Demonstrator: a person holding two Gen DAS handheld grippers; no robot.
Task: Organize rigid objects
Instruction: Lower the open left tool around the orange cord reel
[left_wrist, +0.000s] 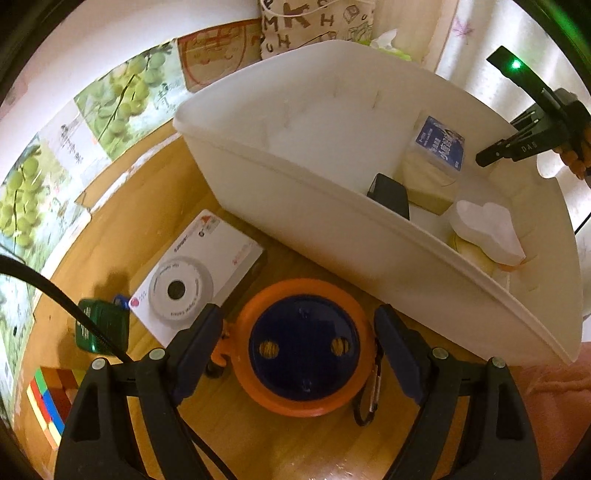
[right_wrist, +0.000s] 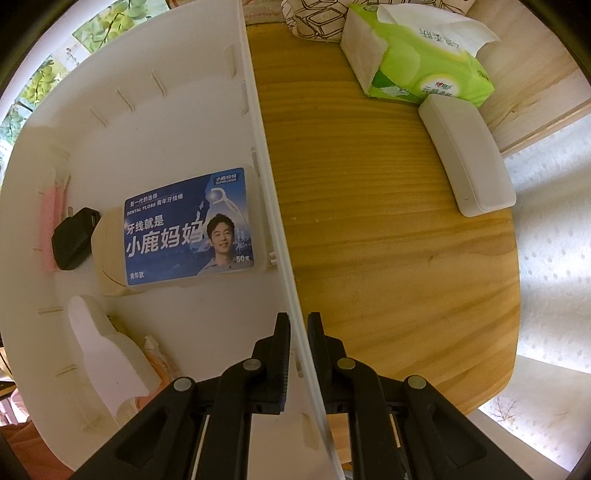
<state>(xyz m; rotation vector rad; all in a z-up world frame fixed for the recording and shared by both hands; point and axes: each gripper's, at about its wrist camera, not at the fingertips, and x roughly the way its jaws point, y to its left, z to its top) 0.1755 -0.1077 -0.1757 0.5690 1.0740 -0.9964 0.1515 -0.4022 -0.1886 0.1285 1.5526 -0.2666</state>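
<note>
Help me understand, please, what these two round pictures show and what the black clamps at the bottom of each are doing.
Each picture comes from a fisheye camera on a hand-held gripper, looking along its fingers. The left gripper stands open around an orange and blue round reel on the wooden table, beside a camera box. The right gripper is shut on the wall of a white bin, which holds a dental floss box and a black charger. A tissue pack lies nearby.

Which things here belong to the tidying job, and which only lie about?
Job: white bin; orange and blue round case between open left gripper; camera box; dental floss box; right gripper clamping bin wall.
Lying about: tissue pack; fruit posters.
</note>
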